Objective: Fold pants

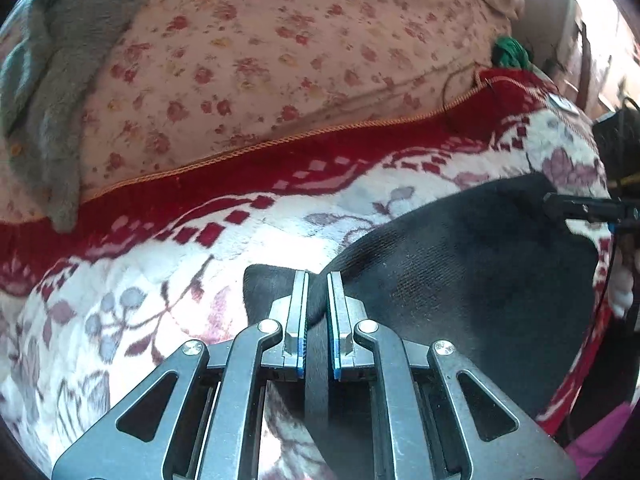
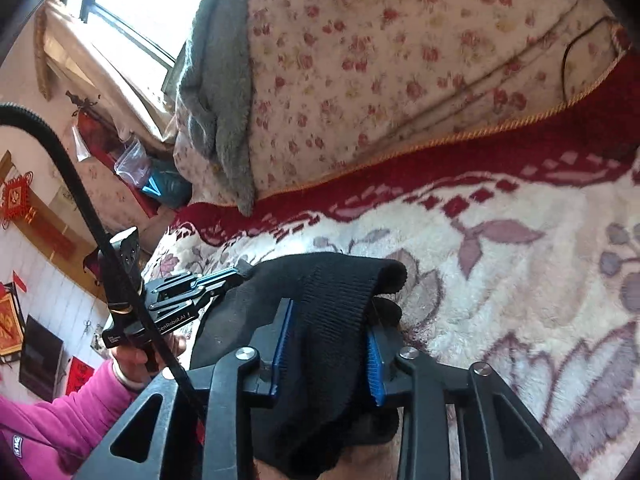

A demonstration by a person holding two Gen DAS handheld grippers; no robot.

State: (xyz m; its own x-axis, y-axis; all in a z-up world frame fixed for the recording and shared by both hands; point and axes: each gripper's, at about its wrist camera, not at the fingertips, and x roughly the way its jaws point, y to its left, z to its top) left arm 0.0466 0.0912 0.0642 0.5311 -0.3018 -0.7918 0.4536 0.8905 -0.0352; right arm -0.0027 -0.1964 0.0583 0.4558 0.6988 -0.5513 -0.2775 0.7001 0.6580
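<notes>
The black pants [image 1: 460, 264] hang stretched over a red and white floral blanket [image 1: 168, 280]. My left gripper [image 1: 318, 280] is shut on one edge of the pants, black cloth pinched between its pads. My right gripper [image 2: 330, 312] is shut on a thick bunch of the pants' ribbed waistband [image 2: 340, 292]. The right gripper's fingers show at the right edge of the left wrist view [image 1: 580, 208], on the far end of the cloth. The left gripper shows in the right wrist view [image 2: 224, 276], gripping the cloth's left end. The pants' lower part is hidden below both grippers.
A pink floral quilt [image 1: 280, 52] lies piled behind the blanket, with a grey fleece [image 1: 52, 120] draped on it. A green item [image 1: 510, 50] sits at the quilt's far right. The person's pink sleeve [image 2: 52, 424], a black cable [image 2: 76, 184] and a window [image 2: 140, 8] show left.
</notes>
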